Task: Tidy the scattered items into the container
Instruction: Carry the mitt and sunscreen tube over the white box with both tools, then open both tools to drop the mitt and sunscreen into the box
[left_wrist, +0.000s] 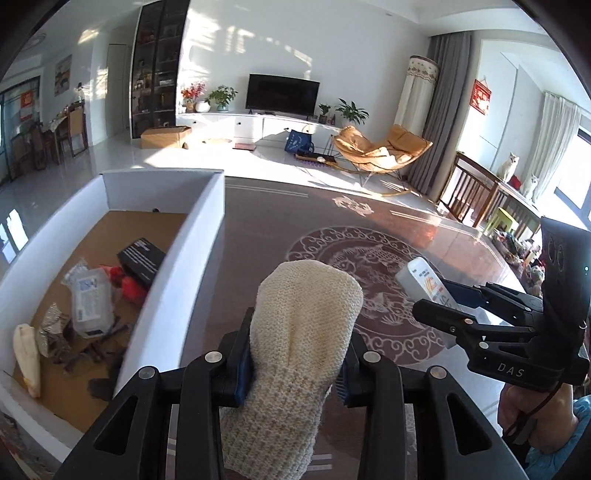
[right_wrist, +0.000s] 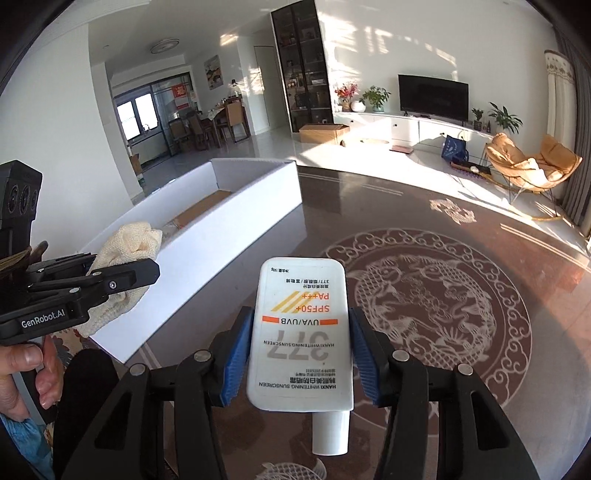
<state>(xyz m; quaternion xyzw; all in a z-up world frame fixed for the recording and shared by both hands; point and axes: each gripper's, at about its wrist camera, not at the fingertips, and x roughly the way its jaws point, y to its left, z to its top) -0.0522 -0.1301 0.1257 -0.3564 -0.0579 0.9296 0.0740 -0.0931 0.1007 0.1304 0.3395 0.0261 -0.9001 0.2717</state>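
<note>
Left wrist view: the white box (left_wrist: 166, 295) lies left of both loads; the left gripper (left_wrist: 295, 369), clamped on the knitted mitt (left_wrist: 306, 314), is nearer than the right gripper (right_wrist: 299, 354), clamped on the sunscreen bottle (right_wrist: 301, 332).

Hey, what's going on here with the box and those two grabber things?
A person is tidying items into the white box. The left tool is shut on a cream knitted mitt, and the right tool grips a sunscreen tube. Both items are held above the patterned table, beside the box, which already holds several items.
</note>
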